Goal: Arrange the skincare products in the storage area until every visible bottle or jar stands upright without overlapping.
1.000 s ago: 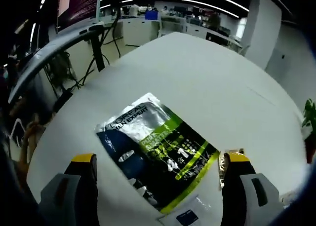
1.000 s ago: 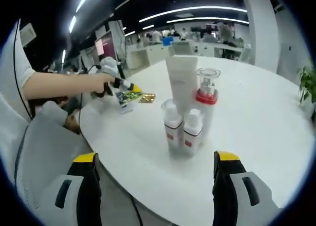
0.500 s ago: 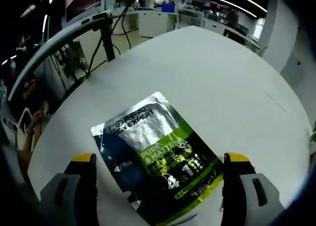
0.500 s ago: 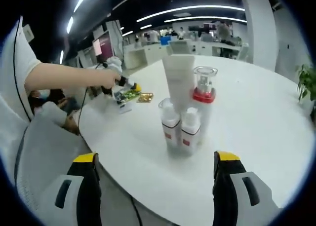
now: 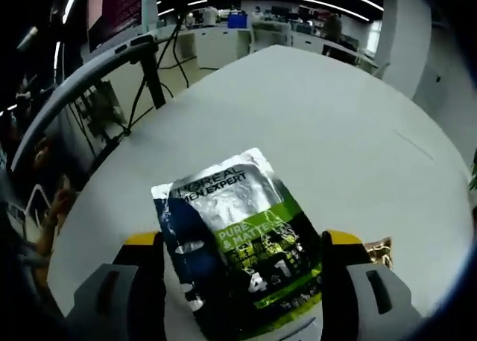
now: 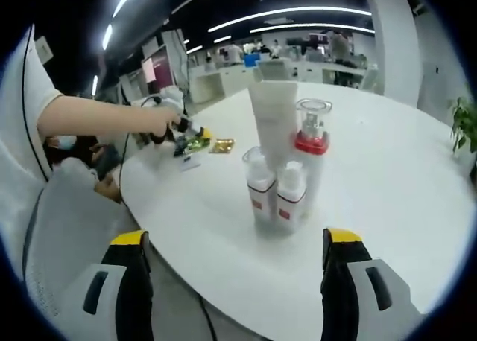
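A flat silver, green and black sachet (image 5: 220,204) lies on the white round table (image 5: 313,110), between the jaws of my left gripper (image 5: 242,244). The jaws stand open at its two long edges. In the right gripper view the left gripper (image 6: 176,129) sits at the table's far left edge over the sachet (image 6: 192,144), held by a person's hand. Near the middle stand a white tube (image 6: 274,121), a bottle with a red collar (image 6: 311,146) and two small white bottles (image 6: 261,190), upright and close together. My right gripper (image 6: 237,278) is open, short of the table edge.
A small gold sachet (image 5: 377,250) lies just right of the left gripper's right jaw, also seen as the gold sachet (image 6: 222,144). A white card (image 6: 186,162) lies beside the sachets. A person's arm (image 6: 97,121) reaches in from the left. Desks and a potted plant (image 6: 463,129) stand beyond.
The left gripper's jaws have drawn a little closer together along the sachet's edges, and its view has shifted slightly. The right gripper and the bottles have stayed put.
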Tool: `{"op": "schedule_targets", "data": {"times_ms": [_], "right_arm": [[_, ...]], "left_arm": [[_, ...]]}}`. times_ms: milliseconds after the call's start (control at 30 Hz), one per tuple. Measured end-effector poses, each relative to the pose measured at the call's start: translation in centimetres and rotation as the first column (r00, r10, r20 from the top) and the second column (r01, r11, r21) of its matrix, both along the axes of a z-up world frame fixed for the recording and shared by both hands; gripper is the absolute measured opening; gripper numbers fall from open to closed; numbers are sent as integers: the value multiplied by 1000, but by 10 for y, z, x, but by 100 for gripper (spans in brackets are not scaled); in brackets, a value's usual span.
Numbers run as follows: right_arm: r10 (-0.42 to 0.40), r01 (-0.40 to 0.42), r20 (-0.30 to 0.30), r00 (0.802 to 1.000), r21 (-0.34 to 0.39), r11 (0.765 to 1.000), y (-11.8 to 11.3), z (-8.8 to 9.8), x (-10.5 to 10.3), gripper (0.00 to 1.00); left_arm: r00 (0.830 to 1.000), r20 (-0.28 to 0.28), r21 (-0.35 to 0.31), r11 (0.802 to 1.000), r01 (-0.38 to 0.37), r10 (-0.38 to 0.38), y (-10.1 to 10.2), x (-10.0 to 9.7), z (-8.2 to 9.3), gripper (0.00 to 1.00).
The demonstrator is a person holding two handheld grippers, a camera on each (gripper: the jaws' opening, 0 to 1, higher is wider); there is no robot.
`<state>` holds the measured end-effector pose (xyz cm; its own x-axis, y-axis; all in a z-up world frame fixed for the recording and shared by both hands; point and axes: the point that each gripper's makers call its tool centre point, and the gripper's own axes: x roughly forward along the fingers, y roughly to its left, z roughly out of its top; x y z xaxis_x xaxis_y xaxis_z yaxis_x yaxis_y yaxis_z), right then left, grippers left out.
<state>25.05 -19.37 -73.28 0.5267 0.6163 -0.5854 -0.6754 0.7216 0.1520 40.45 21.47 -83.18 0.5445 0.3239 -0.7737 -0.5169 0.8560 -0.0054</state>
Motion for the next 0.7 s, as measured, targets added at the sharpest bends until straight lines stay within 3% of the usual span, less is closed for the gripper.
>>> {"op": "schedule_targets", "data": {"times_ms": [200, 267, 367, 467, 533, 567, 633, 700], "right_arm": [[11, -11, 8, 1000, -5, 1000, 2, 1, -1, 94], [14, -14, 13, 1000, -7, 1000, 2, 1, -1, 94], [18, -18, 15, 1000, -11, 1000, 1, 1, -1, 94], [23, -22, 18, 1000, -14, 1000, 2, 1, -1, 94], [28, -28, 19, 999, -17, 999, 3, 1, -2, 94], [30, -30, 21, 999, -16, 999, 3, 2, -2, 94], [34, -33, 24, 999, -15, 999, 4, 3, -2, 94], [37, -37, 26, 999, -19, 999, 5, 3, -3, 94]], "left_arm": [[996, 44, 37, 997, 72, -73, 3, -5, 1, 69], [990, 55, 61, 991, 123, -127, 3, -2, 1, 63], [988, 78, 68, 990, 125, -130, 5, -6, 3, 58], [985, 91, 73, 988, 139, -145, 14, -1, -1, 48], [981, 107, 53, 986, 158, -163, 17, 0, -4, 31], [976, 153, 12, 988, 156, -156, 14, 5, -4, 28], [976, 136, 20, 985, 172, -173, 20, 3, -8, 24], [971, 163, 4, 985, 175, -174, 17, -3, -3, 20]]}}
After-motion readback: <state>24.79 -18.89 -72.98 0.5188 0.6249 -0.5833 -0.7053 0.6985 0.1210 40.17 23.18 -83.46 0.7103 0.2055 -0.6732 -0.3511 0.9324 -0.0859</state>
